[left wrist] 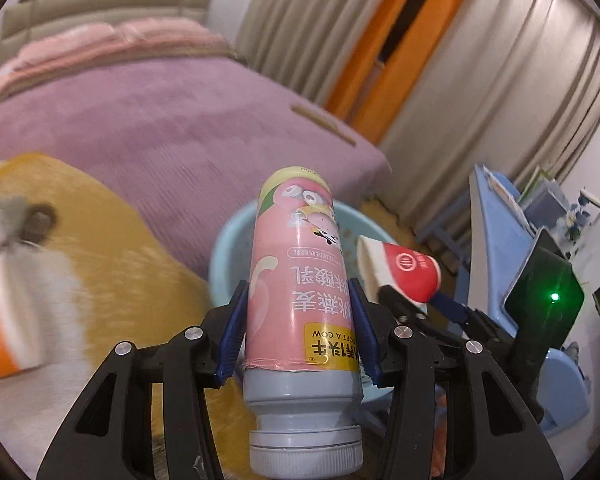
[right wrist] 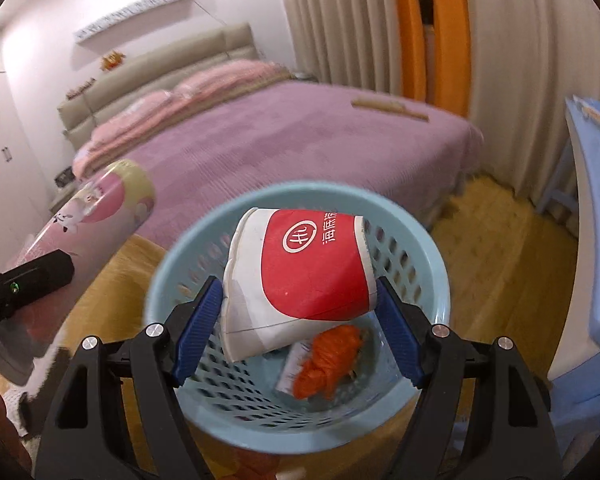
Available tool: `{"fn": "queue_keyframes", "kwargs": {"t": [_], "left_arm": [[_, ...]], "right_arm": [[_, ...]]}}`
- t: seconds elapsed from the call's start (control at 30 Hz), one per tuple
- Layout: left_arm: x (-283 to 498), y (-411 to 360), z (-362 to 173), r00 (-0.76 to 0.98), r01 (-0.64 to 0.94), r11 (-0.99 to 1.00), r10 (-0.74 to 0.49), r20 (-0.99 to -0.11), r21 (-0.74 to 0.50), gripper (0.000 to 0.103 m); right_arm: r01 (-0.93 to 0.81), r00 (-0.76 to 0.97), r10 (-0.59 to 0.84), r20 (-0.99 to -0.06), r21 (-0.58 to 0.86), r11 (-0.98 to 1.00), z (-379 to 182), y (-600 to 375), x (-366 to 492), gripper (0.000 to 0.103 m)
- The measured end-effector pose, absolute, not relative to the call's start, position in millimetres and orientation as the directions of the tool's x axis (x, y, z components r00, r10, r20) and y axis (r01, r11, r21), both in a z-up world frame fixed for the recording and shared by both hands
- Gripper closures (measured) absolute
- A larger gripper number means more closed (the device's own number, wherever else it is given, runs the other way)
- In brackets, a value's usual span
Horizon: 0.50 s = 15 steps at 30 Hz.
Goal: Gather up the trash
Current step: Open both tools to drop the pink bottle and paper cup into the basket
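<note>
My left gripper point(left wrist: 298, 334) is shut on a pink yogurt bottle point(left wrist: 296, 280) with a grey cap, held upside down in front of the light blue basket point(left wrist: 224, 248). My right gripper point(right wrist: 298, 326) is shut on a crushed red and white paper cup point(right wrist: 300, 276), held directly over the basket point(right wrist: 436, 268). Orange plastic trash point(right wrist: 328, 356) and a paper scrap lie in the basket's bottom. The cup point(left wrist: 404, 272) and right gripper show at the right of the left wrist view. The bottle point(right wrist: 88, 224) shows at the left of the right wrist view.
A bed with a purple cover point(right wrist: 300, 140) stands behind the basket. A yellow rug point(left wrist: 112, 248) covers the floor. A blue plastic chair point(right wrist: 596, 240) is at the right. An orange and white package point(left wrist: 4, 312) lies blurred at the left. Curtains point(left wrist: 480, 80) hang behind.
</note>
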<state>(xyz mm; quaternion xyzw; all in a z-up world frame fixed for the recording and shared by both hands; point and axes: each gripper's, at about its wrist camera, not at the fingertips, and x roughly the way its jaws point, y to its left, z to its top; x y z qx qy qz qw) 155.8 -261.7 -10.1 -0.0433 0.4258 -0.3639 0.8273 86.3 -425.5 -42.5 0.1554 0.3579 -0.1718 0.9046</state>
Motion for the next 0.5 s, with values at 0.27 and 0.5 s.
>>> {"fn": "queue_keyframes", "kwargs": {"t": [0.27, 0.5], "left_arm": [[164.3, -291.7, -55.8, 0.240, 0.563, 0.714, -0.624, -0.744, -0.417, 0.056], [163.5, -288.1, -54.9, 0.251, 0.555, 0.724, -0.616, -0.747, -0.410, 0.053]], "right_arm": [[0.476, 0.586, -0.206, -0.783, 0.127, 0.870, -77.5, -447.8, 98.4, 0.029], [0.486, 0.574, -0.187, -0.797, 0.148, 0.861, -79.8, -450.5, 97.1, 0.029]]}}
